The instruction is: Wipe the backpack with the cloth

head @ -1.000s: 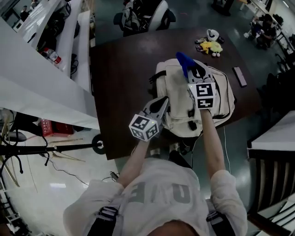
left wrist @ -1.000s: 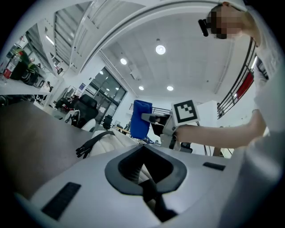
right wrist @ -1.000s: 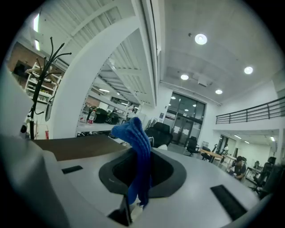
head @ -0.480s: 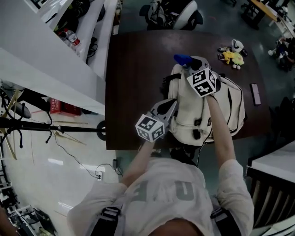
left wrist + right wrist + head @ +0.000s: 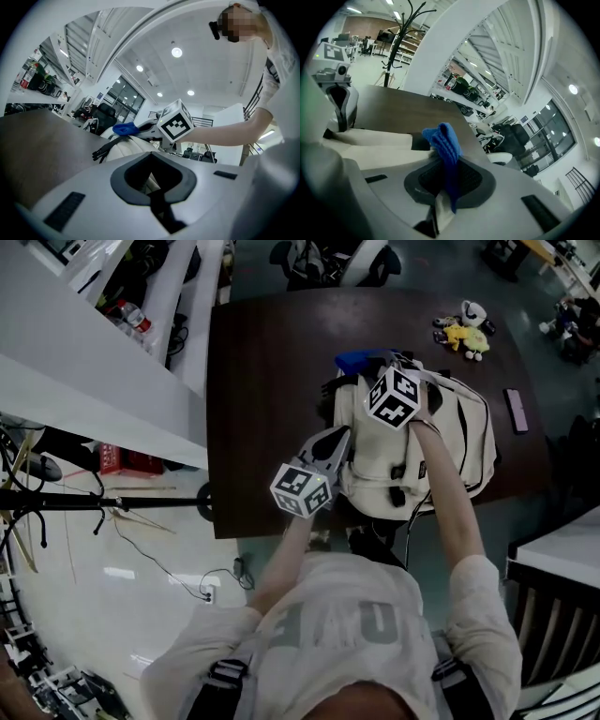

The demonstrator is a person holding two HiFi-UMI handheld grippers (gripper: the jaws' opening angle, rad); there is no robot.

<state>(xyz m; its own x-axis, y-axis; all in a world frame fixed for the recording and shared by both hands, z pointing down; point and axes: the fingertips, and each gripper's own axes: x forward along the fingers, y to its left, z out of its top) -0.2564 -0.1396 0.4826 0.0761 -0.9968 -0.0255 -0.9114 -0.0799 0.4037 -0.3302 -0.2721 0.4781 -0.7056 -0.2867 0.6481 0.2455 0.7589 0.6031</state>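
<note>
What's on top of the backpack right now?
The blue cloth, pinched in the right gripper, sits at the far end of the backpack. The left gripper, jaws together, points at its left edge. The fabric under the cloth and the right gripper is covered.

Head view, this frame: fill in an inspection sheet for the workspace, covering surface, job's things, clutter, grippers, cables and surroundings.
Surface: dark brown table, mostly bare.
Job's things: cream backpack lies flat near the table's front edge; blue cloth at its far end.
Clutter: small plush toys at the far right; a dark flat bar right of the backpack.
Grippers: right gripper has its jaws shut on the cloth; left gripper has its jaws together, tips at the backpack's left side.
Cables: a thin cable on the floor left of the table.
Surroundings: white desks with a bottle on the left; an office chair beyond the table.
</note>
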